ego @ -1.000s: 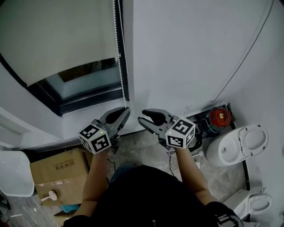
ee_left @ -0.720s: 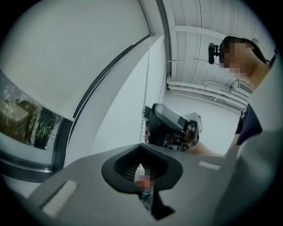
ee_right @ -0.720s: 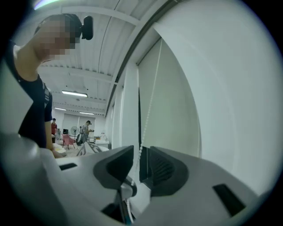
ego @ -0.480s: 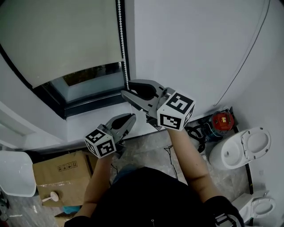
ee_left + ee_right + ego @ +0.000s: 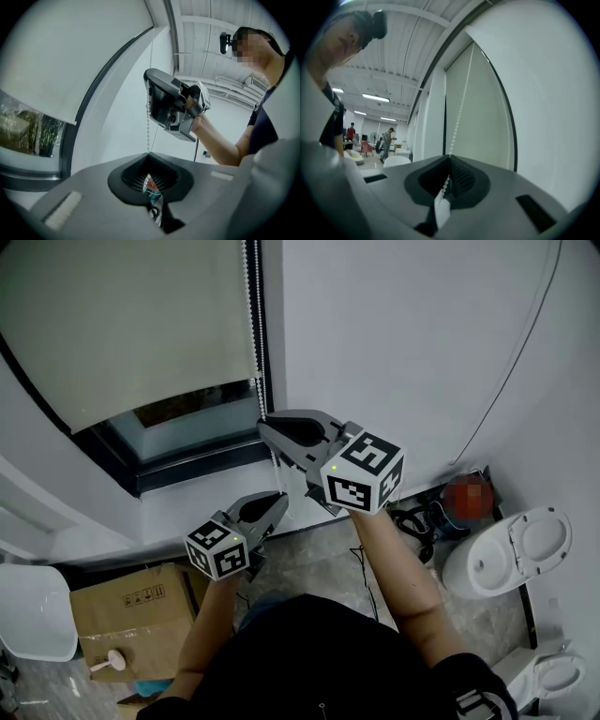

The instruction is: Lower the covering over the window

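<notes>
Right gripper (image 5: 265, 425): the jaws are being pressed shut on the bead chain (image 5: 251, 324), high up beside the window frame, presumably so that a long downward pull is being left available. Left gripper (image 5: 279, 500): it is being clamped shut on the chain lower down, probably so tension is being held while the upper grip is being set. The roller blind (image 5: 131, 324) is being shown over the upper part of the window (image 5: 192, 420); a strip of glass below its hem is being left uncovered. Judgement: lowering is being done hand over hand and is partly complete.
</notes>
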Demonstrator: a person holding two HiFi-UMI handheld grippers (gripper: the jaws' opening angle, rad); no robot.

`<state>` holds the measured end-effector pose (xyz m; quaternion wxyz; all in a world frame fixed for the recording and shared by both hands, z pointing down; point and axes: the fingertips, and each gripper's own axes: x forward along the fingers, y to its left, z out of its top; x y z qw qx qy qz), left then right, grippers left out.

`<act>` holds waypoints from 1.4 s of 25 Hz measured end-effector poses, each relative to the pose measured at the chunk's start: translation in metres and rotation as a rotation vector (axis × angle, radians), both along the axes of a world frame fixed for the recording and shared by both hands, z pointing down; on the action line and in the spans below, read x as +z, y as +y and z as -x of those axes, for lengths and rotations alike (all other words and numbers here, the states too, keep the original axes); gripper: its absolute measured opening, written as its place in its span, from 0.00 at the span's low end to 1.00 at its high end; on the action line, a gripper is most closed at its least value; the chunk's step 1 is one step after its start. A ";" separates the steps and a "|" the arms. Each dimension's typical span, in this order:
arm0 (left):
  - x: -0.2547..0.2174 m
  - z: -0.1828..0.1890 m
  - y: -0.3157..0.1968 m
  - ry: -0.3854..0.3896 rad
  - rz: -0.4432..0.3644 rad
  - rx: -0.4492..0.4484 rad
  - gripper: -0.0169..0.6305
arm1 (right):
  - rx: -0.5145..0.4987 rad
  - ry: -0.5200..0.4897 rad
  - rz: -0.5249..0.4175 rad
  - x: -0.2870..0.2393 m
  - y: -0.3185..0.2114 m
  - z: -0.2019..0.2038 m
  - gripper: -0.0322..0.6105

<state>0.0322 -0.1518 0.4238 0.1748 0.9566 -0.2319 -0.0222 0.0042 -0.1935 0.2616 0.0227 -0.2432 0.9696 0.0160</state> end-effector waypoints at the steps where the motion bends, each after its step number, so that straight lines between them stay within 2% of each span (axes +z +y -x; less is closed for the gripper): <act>1: 0.009 0.001 0.003 0.009 0.027 0.002 0.04 | 0.011 0.018 0.002 0.010 0.001 0.001 0.07; 4: 0.028 0.010 0.007 0.042 0.096 -0.007 0.04 | 0.019 0.027 0.041 0.031 0.002 0.003 0.07; 7: 0.042 0.021 0.002 -0.006 0.107 -0.021 0.04 | 0.022 0.057 0.057 0.043 0.001 0.009 0.07; 11: 0.066 0.034 0.000 -0.029 0.151 -0.044 0.04 | 0.036 0.100 0.092 0.069 -0.004 0.016 0.07; 20: 0.153 0.049 0.018 -0.157 0.310 -0.060 0.05 | 0.023 0.243 0.237 0.163 -0.005 0.031 0.07; 25: 0.190 0.052 0.032 -0.212 0.391 -0.052 0.05 | 0.015 0.279 0.307 0.205 0.002 0.034 0.07; 30: 0.214 0.051 0.043 -0.234 0.439 -0.039 0.05 | 0.020 0.302 0.349 0.231 0.008 0.031 0.07; 35: 0.218 0.049 0.044 -0.228 0.446 -0.032 0.05 | 0.022 0.280 0.357 0.234 0.011 0.028 0.07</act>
